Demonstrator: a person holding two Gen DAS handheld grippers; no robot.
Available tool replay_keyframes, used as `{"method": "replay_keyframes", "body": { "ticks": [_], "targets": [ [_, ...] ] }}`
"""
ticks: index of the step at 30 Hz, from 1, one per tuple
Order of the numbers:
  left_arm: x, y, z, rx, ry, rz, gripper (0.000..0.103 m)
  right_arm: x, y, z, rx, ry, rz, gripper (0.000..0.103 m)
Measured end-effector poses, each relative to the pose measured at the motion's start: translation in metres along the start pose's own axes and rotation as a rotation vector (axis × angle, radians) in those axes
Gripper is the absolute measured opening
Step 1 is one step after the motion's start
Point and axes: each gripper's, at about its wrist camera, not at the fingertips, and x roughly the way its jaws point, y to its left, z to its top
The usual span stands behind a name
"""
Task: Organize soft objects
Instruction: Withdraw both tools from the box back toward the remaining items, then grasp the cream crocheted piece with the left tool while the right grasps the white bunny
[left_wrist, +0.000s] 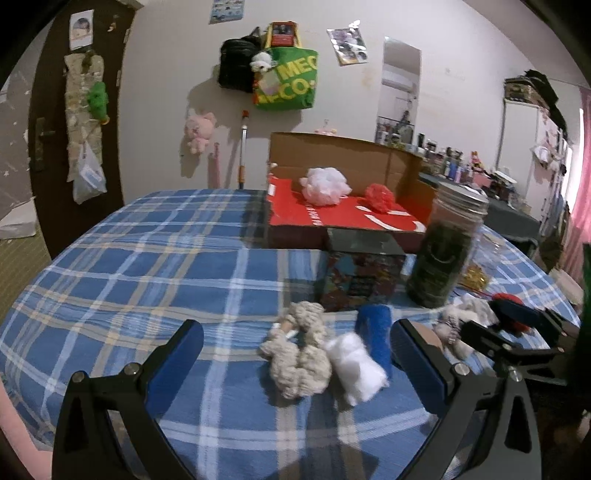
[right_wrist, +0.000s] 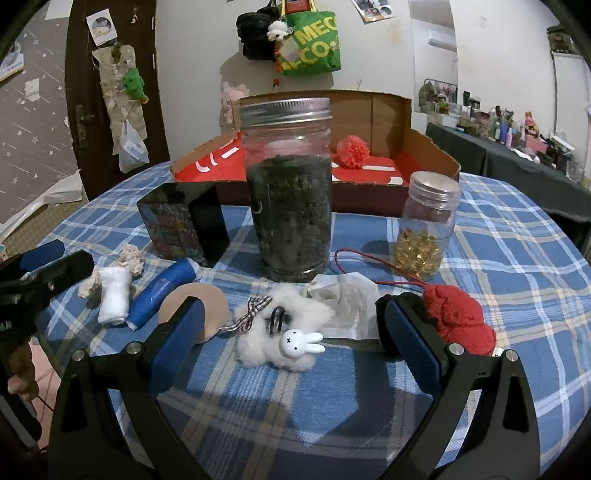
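My left gripper (left_wrist: 297, 345) is open, its jaws either side of a beige yarn bundle (left_wrist: 299, 354), a white soft roll (left_wrist: 356, 363) and a blue roll (left_wrist: 375, 332) on the plaid cloth. My right gripper (right_wrist: 293, 325) is open around a white fluffy clip with a bunny face (right_wrist: 275, 339). A red knit piece (right_wrist: 458, 314) lies just right of its right finger, a white crumpled cloth (right_wrist: 343, 295) behind. A cardboard box with a red bottom (left_wrist: 332, 218) holds a white puff (left_wrist: 325, 184) and a red puff (left_wrist: 380, 195).
A tall dark-filled jar (right_wrist: 290, 184), a small jar of yellow capsules (right_wrist: 424, 229) and a dark tin box (right_wrist: 181, 225) stand mid-table before the cardboard box. A tan round pad (right_wrist: 210, 306) lies by my right gripper's left finger. The table edge (right_wrist: 55, 343) is near left.
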Motion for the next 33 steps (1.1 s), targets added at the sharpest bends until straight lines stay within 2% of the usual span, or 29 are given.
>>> {"method": "replay_keyframes", "body": {
  "ticks": [8,11,15,18,23,27,31,33],
  "targets": [
    [0.003,0.015,0.005,-0.001,0.017,0.010,0.103,0.004,0.003,0.000,-0.020,0.018,0.018,0.100],
    [0.004,0.028,0.005,0.026,0.062,0.003,0.103,0.005,0.003,0.000,-0.018,0.021,0.021,0.100],
    [0.008,0.037,0.002,0.079,0.138,-0.044,0.102,0.007,0.001,0.001,0.000,0.033,0.038,0.100],
    [0.016,0.037,0.000,0.096,0.162,-0.049,0.102,0.008,0.000,0.002,0.001,0.039,0.044,0.100],
    [0.033,0.030,0.005,0.118,0.192,-0.101,0.099,0.009,0.003,0.002,-0.021,0.046,0.038,0.100],
    [0.047,0.022,0.007,0.146,0.211,-0.097,0.095,0.009,0.005,0.001,-0.037,0.052,0.038,0.099],
    [0.057,0.022,0.008,0.133,0.229,-0.109,0.090,0.011,0.008,-0.001,-0.060,0.062,0.038,0.082],
    [0.059,0.023,0.009,0.124,0.230,-0.115,0.089,0.013,0.010,-0.003,-0.071,0.076,0.036,0.080]
  ]
}}
